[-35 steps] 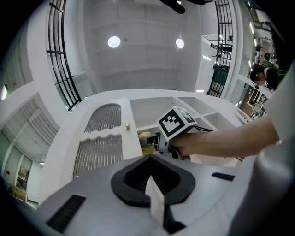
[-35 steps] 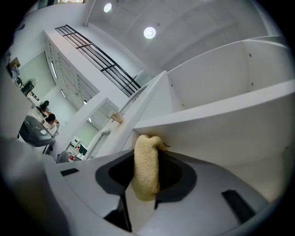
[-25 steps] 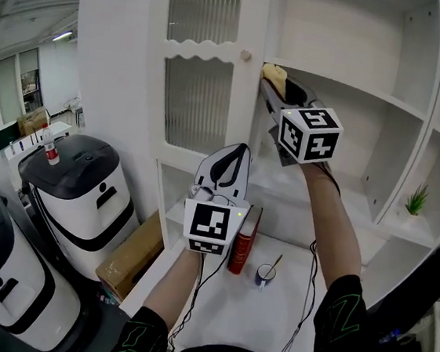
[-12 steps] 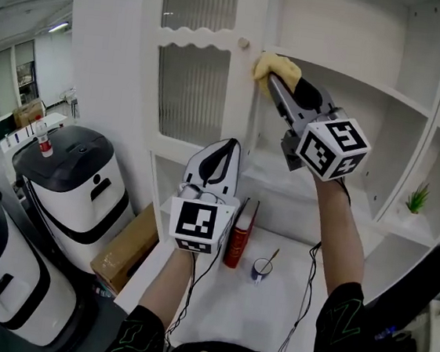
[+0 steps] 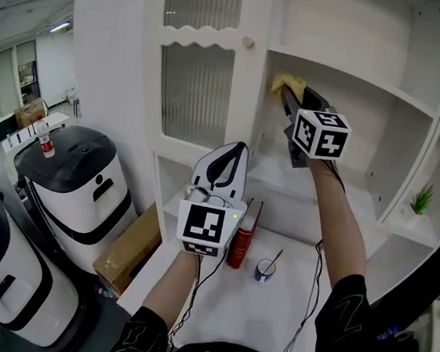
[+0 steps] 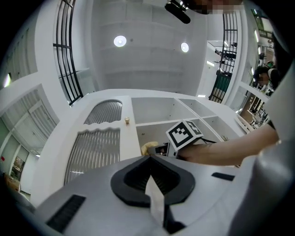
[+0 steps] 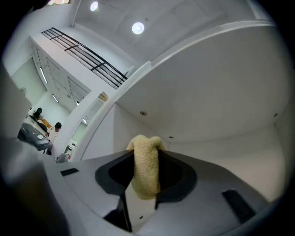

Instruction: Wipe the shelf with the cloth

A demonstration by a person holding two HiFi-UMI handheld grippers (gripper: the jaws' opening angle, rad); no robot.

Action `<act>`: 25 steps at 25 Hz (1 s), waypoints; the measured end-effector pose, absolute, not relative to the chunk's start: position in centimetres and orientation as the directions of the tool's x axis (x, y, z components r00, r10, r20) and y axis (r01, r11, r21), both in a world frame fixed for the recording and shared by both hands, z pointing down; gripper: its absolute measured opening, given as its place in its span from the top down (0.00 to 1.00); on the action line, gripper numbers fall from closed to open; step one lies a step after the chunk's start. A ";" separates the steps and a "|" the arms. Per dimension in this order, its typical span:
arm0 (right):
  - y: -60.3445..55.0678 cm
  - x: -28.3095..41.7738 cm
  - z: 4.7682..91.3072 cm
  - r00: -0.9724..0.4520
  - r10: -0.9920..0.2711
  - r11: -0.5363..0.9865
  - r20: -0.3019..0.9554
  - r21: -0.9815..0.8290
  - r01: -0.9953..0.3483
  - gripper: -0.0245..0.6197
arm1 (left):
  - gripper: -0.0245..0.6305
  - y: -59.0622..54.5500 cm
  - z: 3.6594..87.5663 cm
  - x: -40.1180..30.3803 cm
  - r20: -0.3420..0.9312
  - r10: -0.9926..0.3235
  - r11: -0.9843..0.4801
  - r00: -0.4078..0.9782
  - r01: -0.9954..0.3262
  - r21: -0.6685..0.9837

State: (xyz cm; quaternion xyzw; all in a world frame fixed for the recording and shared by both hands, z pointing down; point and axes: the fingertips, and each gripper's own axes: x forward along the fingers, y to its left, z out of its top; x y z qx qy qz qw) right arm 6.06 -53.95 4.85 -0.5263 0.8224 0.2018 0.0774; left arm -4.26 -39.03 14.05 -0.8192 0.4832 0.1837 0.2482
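Note:
A yellow cloth (image 5: 287,83) (image 7: 145,170) is pinched in my right gripper (image 5: 290,94) (image 7: 146,152), which is shut on it. The cloth is raised into the white cabinet's upper open compartment, just under the shelf board (image 5: 350,77) and close to the compartment's left inner wall. The right gripper view shows the cloth's tip poking past the jaws, with the board's underside (image 7: 207,92) above; I cannot tell whether cloth and wood touch. My left gripper (image 5: 238,151) (image 6: 150,159) is shut on nothing, held upright below and left of the cloth (image 6: 148,148).
A ribbed-glass cabinet door with a round knob (image 5: 249,42) stands left of the compartment. On the lower counter are a red book (image 5: 243,235) and a cup with a spoon (image 5: 265,273). A small plant (image 5: 418,200) sits at right. White-and-black machines (image 5: 84,187) and a cardboard box (image 5: 128,252) stand at left.
My right gripper carried the cloth from the door's edge by the knob to the right and down, deeper into the compartment. The left gripper barely shifted.

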 end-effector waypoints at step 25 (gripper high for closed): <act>-49.9 0.9 7.3 -0.500 -0.833 0.412 -0.235 0.340 -0.846 0.76 | 0.96 -37.8 15.0 -4.7 -0.548 -0.704 -0.435 0.451 -0.884 -0.170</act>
